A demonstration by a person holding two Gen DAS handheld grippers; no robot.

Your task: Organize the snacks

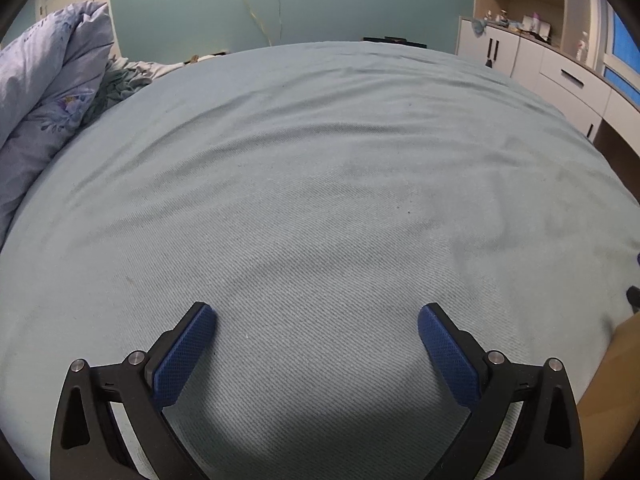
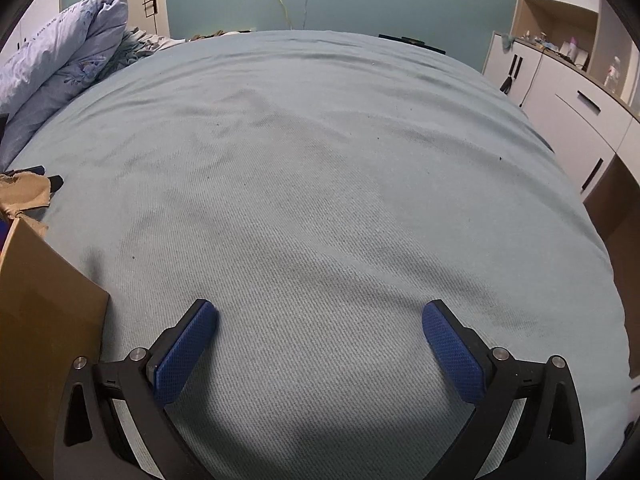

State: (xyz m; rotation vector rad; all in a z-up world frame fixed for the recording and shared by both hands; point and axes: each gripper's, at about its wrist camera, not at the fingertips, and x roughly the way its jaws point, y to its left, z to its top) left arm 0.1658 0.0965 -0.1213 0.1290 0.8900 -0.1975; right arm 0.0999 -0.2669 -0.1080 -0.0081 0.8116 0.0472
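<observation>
A wide bed (image 1: 320, 168) under a pale blue-green woven sheet fills both wrist views, bare across its whole middle, with a bunched lilac floral duvet (image 1: 48, 92) heaped at its far left corner and white cabinets (image 1: 560, 80) along the wall on the right. A brown cardboard box (image 2: 44, 312) stands on the sheet just beside the right gripper's left finger, its torn flap (image 2: 24, 192) showing further back; the same brown side edges into the left wrist view at the lower right. No snack can be seen in either view: whatever is to be sorted is probably inside that box or out of frame, and the pictures do not say which. The step in hand looks like the very start, so the sensible thing is to bring the box into view first, approach its opening from above rather than nudging its side, and use one gripper to steady the cardboard on the soft, yielding bedding while the other reaches in. The left gripper (image 1: 317, 322) has its blue-padded jaws spread wide over bare sheet, holding nothing. The right gripper (image 2: 320, 320) is equally wide, empty, its pads (image 2: 186, 354) clear of the box.
</observation>
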